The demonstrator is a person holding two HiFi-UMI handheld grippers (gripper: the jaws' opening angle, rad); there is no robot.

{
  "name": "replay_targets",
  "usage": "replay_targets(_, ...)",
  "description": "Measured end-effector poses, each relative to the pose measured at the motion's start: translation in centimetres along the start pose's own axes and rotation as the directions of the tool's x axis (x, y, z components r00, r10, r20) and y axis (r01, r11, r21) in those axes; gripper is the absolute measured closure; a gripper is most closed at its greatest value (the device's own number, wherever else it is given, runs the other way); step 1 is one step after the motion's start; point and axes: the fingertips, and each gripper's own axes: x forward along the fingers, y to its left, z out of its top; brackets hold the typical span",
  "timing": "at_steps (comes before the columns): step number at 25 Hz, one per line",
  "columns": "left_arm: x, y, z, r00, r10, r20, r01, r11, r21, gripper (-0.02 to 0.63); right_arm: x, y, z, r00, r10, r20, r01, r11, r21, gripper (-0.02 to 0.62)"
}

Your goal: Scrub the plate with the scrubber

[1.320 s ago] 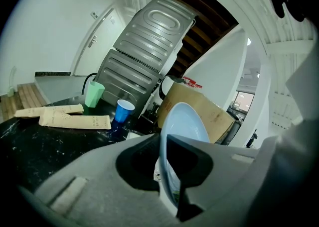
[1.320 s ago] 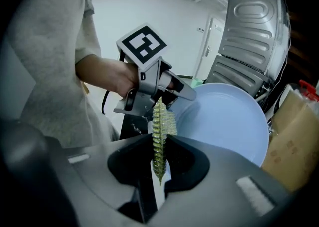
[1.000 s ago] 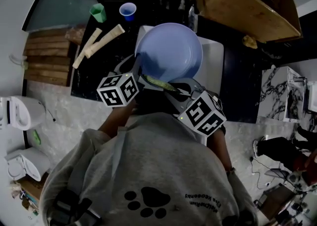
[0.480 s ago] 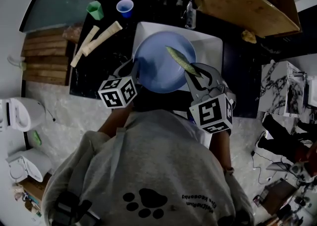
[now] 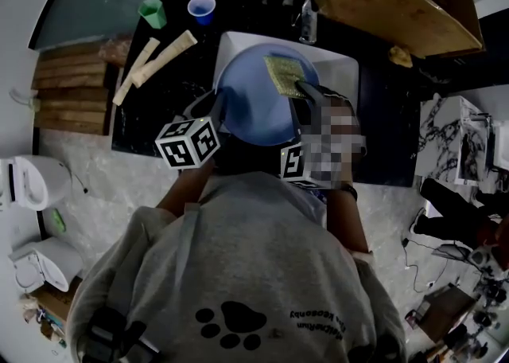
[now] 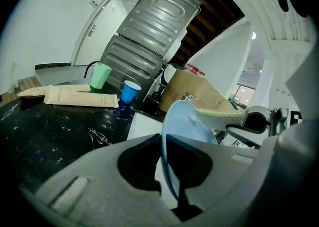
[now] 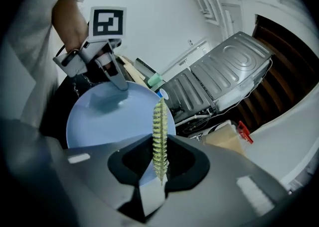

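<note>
A pale blue plate (image 5: pixel 254 103) is held over the white sink (image 5: pixel 343 75). My left gripper (image 5: pixel 218 108) is shut on the plate's near-left rim; in the left gripper view the plate (image 6: pixel 185 121) runs edge-on between the jaws of my left gripper (image 6: pixel 168 146). My right gripper (image 5: pixel 302 87) is shut on a yellow-green scrubber (image 5: pixel 285 75) that lies flat on the plate's far right part. In the right gripper view the scrubber (image 7: pixel 159 139) stands edge-on in my right gripper (image 7: pixel 159 160), against the plate (image 7: pixel 107 121).
On the black counter (image 5: pixel 171 91) to the left stand a green cup (image 5: pixel 153 13) and a blue cup (image 5: pixel 202 8), with brown paper packets (image 5: pixel 163 57) beside them. A cardboard box (image 5: pixel 398 11) is at the back right. Wooden boards (image 5: pixel 71 91) lie at the far left.
The scrubber has travelled from the plate's near edge across its face to the far right part. The right gripper moved away from me with it. The plate has tipped flatter.
</note>
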Motion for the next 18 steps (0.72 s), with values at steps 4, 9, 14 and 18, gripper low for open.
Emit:
replay_targets(4,0.1,-0.2,0.2,1.0,-0.012,-0.001,0.012,1.0,-0.004,0.581,1.5,1.1,-0.4,0.999,0.019,-0.033,-0.02,0.999,-0.03,0.525)
replay_targets(9,0.1,0.2,-0.1,1.0,-0.001,-0.009,0.001,1.0,-0.001,0.578,1.6,3.8,-0.6,0.993,0.107,-0.053,-0.108,0.994,-0.016,0.525)
replay_targets(14,0.1,0.6,-0.5,1.0,0.016,-0.015,-0.016,1.0,-0.009,0.575,0.8,6.9,-0.7,0.974,0.216,-0.066,-0.216,0.976,0.012,0.525)
replay_targets(18,0.0,1.1,-0.9,0.999,0.026,-0.02,-0.026,0.999,-0.03,0.572,-0.1,9.2,-0.7,0.945,0.319,-0.07,-0.317,0.948,0.036,0.525)
